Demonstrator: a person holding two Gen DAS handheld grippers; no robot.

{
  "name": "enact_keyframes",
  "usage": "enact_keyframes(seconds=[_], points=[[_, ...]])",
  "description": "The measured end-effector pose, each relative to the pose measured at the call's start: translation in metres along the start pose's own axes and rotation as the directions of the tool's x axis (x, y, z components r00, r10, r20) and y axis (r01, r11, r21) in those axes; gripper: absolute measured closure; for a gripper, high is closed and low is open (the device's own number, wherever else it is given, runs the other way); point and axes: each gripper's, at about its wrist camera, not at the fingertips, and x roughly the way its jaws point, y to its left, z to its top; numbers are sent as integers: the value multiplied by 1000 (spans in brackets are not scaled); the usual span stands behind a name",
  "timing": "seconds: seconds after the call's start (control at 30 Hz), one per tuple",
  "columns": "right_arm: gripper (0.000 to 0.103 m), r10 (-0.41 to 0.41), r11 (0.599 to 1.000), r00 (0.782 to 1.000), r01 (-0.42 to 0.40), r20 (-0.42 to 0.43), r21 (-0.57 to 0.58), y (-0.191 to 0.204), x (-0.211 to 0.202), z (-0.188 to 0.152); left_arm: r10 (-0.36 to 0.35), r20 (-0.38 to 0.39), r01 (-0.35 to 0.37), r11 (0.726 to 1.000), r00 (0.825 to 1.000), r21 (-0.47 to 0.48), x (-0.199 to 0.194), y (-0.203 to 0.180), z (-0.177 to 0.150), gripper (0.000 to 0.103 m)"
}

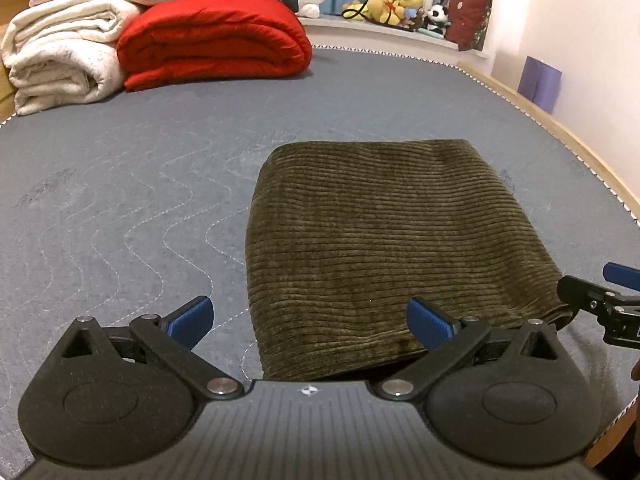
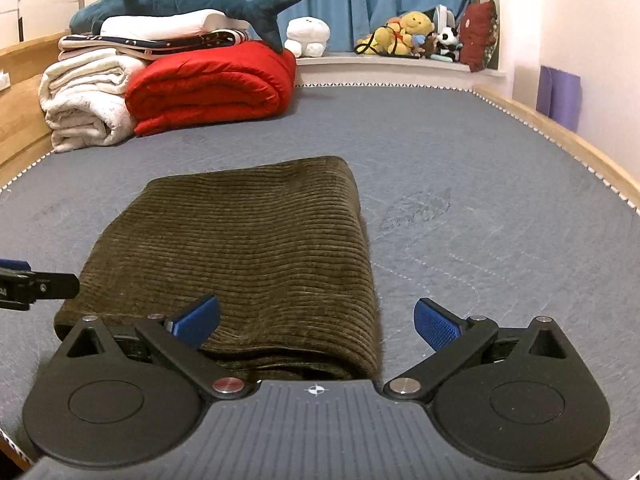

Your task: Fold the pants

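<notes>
Olive-brown corduroy pants point(image 1: 380, 240) point(image 2: 248, 256) lie folded into a compact rectangle on the grey quilted mattress point(image 1: 140, 184). My left gripper point(image 1: 312, 322) stands wide open just in front of the fold's near left corner, nothing between its blue pads. My right gripper point(image 2: 316, 322) is also wide open, at the fold's near right corner, holding nothing. Each gripper shows at the other view's edge: the right gripper point(image 1: 608, 300), the left gripper point(image 2: 24, 280). Neither pad presses on the cloth.
A red rolled quilt point(image 1: 212, 40) and white folded blankets point(image 1: 64, 52) are stacked at the far left with a plush shark point(image 2: 188, 0) on top. Soft toys point(image 2: 416, 32) line the window ledge. A wooden bed rail point(image 2: 560, 136) runs along the right.
</notes>
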Motion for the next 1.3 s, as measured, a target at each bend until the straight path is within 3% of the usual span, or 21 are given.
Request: enact_keyframes(seconds=[0.37,1.3], points=[[1,38,999,999,-38,1,-32,14,1,1,7,-24,-7,1000,1000,-18,4,-2,-6,0],[1,45,998,999,-46,-6,-48,10,-1,0,-3,-31,3,1000,1000,-20,2,-2,-7,0]])
